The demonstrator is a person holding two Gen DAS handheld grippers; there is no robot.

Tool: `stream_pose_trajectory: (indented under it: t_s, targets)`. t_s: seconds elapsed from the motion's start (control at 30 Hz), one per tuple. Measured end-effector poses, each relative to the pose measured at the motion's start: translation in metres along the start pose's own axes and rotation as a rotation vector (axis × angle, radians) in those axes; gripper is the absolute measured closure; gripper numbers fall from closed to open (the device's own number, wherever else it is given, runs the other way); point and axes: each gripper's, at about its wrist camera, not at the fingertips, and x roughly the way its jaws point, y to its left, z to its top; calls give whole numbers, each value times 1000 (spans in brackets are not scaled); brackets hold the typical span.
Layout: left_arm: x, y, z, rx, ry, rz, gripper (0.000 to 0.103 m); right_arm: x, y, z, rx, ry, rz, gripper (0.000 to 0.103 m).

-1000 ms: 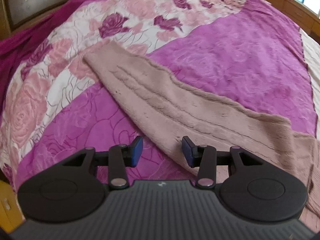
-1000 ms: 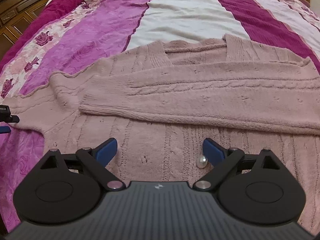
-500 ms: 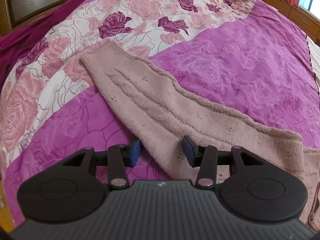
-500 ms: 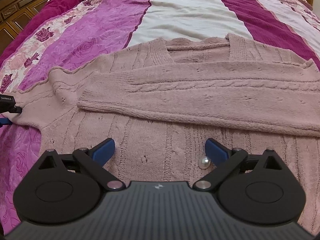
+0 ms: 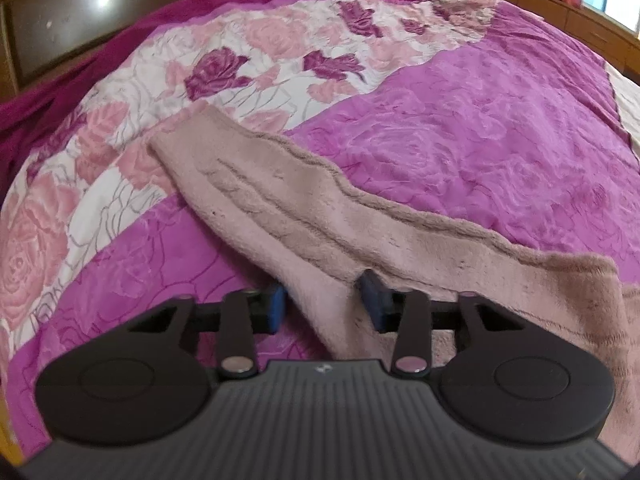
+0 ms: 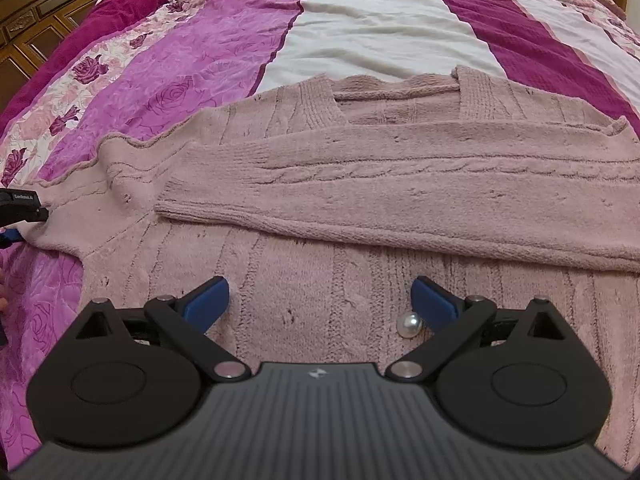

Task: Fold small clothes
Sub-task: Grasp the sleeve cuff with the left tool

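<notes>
Pink knit cardigan (image 6: pixel 360 208) lies flat on the bed (image 6: pixel 380 20), over the magenta rose-pattern bedspread (image 5: pixel 500 128), body spread with the neck toward the far end; laid open like this so each fold can be made against a flat base.

One sleeve (image 6: pixel 400 192) is already crossed over the chest, cuff end near the opposite shoulder; it sits there as the first fold. The other sleeve (image 5: pixel 280 204) runs out straight across the bedspread, cuff on the floral band, not yet folded; judged to be the step in hand.

Left gripper (image 5: pixel 323 304): blue fingers (image 5: pixel 275 307) have just been closing, now narrow, with the lower edge of the outstretched sleeve, near the armpit, between them; the knit bunches up into the gap, but whether both pads already press on it cannot be told. The bite is taken on the edge near the shoulder, likely so the sleeve can be lifted and swung over the body as one piece.

Right gripper (image 6: pixel 320 300): fingers (image 6: pixel 208 298) wide apart, holding nothing, poised low over the cardigan's front panel beside a pearl button (image 6: pixel 408 325); plausibly stationed there to pin the body while the sleeve is drawn across; contact with the knit not determinable.
</notes>
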Motion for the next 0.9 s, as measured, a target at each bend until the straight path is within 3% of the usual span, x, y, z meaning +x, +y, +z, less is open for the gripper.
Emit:
stream_pose_trajectory:
  t_s: [0.03,0.13,0.27,0.6,0.9]
  targets:
    - [-1,-1,-1,7,-3,-19,86,0,0,0,-1,0,1,2]
    - [-6,-5,-3,37,-15,-25,93,-1,-1,-1,-2,-1,3,2]
    - [-17,1,-5,9,-44,-46,94,-3,-3,-2,1,-6,8,2]
    - [-75,2,3,-17,-200,-134,95,-20,-17,-8,69,-29,54,2]
    - [-126,-16,7,-42,-270,-260,95,-38,-42,-16,58,-30,29,2]
